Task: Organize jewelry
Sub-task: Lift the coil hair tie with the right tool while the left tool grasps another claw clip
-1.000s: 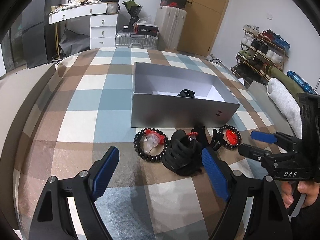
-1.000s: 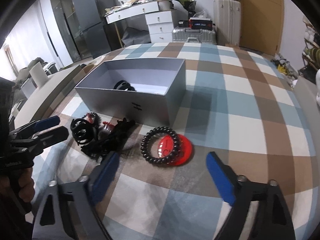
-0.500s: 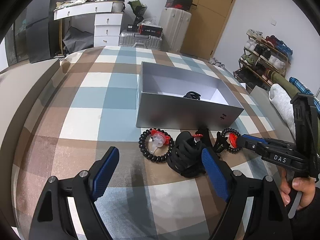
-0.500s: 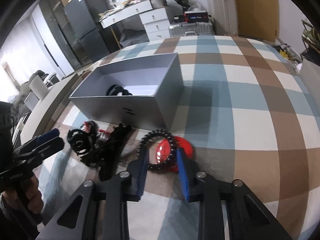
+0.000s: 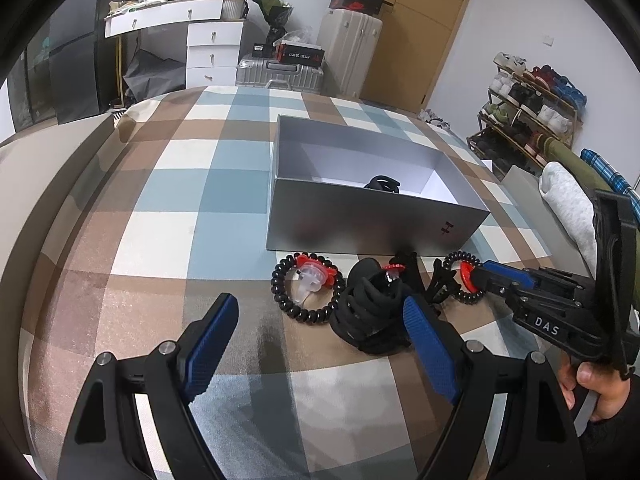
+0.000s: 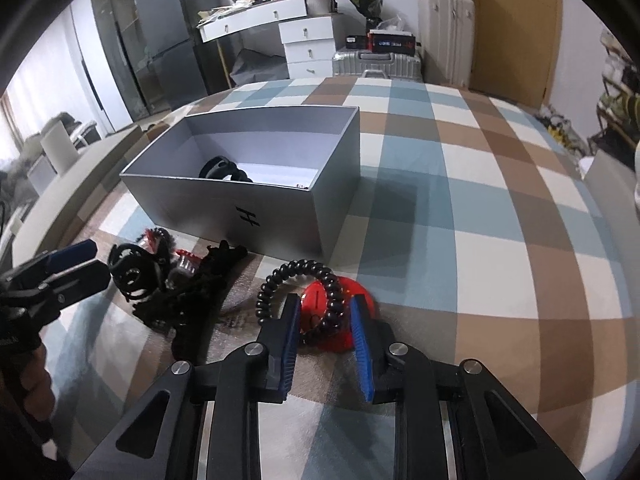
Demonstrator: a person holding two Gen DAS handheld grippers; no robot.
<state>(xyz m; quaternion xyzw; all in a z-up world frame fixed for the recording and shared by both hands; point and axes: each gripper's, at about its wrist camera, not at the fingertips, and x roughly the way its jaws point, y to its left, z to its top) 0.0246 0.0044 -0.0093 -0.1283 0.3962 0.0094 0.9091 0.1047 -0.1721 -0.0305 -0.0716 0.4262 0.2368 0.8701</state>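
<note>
On the checked bedspread, in front of a grey open box (image 6: 192, 204) (image 5: 372, 220), lies a red disc (image 6: 332, 340) ringed by a black bead bracelet (image 6: 296, 270). My right gripper (image 6: 326, 316) (image 5: 480, 276) is closing on this pair, and its blue pads press the disc from both sides. To its left are a heap of black hair ties (image 5: 372, 312) (image 6: 192, 280) and a second bead bracelet (image 5: 306, 284) with a red and clear tag. My left gripper (image 5: 320, 304) (image 6: 80, 260) stands open and holds nothing, just short of the heap. A black band (image 5: 384, 182) lies in the box.
The bedspread (image 5: 168, 184) drops off at its left edge onto a beige border. Behind the bed stand a white dresser (image 5: 212, 52) and silver suitcases (image 5: 280, 72). A shoe rack (image 5: 532, 100) is on the right, with folded cloth (image 5: 568, 200) beside the bed.
My right gripper went from wide open to shut around the red disc and its bracelet, moving slightly in toward them. The left gripper kept its place, still open.
</note>
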